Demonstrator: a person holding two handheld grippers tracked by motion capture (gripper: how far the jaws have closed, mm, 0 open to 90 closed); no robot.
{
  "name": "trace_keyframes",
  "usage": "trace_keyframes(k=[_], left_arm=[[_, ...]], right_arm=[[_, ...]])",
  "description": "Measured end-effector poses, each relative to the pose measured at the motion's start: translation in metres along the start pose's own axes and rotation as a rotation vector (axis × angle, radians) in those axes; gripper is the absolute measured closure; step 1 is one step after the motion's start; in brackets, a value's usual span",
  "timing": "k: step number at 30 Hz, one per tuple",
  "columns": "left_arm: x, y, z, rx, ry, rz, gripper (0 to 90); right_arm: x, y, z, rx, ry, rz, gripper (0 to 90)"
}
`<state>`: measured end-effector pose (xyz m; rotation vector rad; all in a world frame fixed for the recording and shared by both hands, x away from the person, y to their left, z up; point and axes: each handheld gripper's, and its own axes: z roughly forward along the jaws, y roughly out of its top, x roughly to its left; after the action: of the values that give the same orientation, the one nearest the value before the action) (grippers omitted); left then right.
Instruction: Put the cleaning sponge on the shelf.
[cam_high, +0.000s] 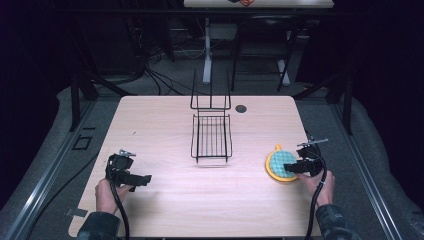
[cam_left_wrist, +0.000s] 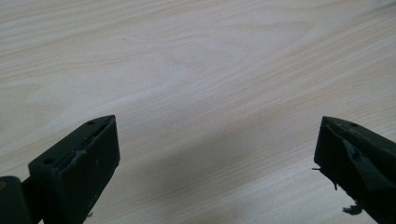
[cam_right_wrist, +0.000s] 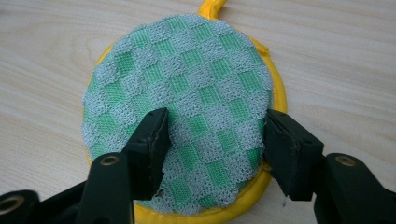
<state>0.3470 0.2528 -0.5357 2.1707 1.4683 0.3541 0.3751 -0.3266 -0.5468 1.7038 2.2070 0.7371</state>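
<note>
A round scrubbing pad (cam_high: 280, 164) with a green-and-white checked face and a yellow rim lies flat at the right of the wooden table (cam_high: 160, 120). In the right gripper view the pad (cam_right_wrist: 187, 84) sits under my right gripper (cam_right_wrist: 215, 135), whose jaws stand apart above its near half; its yellow loop (cam_right_wrist: 211, 6) points away. From above, the right gripper (cam_high: 289, 168) is at the pad's right side, open. My left gripper (cam_high: 148, 179) is held at the front left, and its view shows the left gripper (cam_left_wrist: 217, 140) wide open over bare wood.
A black wire rack (cam_high: 211, 136) with a tall upright back stands at the table's middle, between the two hands. A small dark round disc (cam_high: 241, 108) lies behind it to the right. Another table (cam_high: 260, 4) stands far back.
</note>
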Motion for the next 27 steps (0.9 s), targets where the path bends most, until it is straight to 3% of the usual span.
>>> trace_keyframes(k=[5, 9, 16, 18, 27], left_arm=[[-0.0018, 0.0002, 0.0011, 0.010, 0.005, 0.019, 0.7], [-0.0016, 0.0007, 0.0027, 0.023, 0.002, 0.018, 1.5], [-0.0028, 0.0009, 0.0037, 0.033, 0.002, 0.026, 2.2], [-0.0021, 0.0010, 0.0037, 0.034, 0.003, 0.026, 2.8], [-0.0009, 0.0012, 0.0021, 0.020, 0.007, 0.023, 2.8]], right_arm=[[0.0014, -0.0023, -0.0001, -0.017, -0.009, 0.007, 50.9], [-0.0007, -0.0042, 0.0006, -0.033, 0.011, 0.033, 60.1], [0.0009, -0.0050, 0.0000, -0.040, -0.011, 0.049, 71.4], [0.0042, -0.0067, -0.0012, -0.077, -0.037, 0.040, 81.9], [0.0057, -0.0082, -0.0038, -0.133, -0.040, 0.071, 87.2]])
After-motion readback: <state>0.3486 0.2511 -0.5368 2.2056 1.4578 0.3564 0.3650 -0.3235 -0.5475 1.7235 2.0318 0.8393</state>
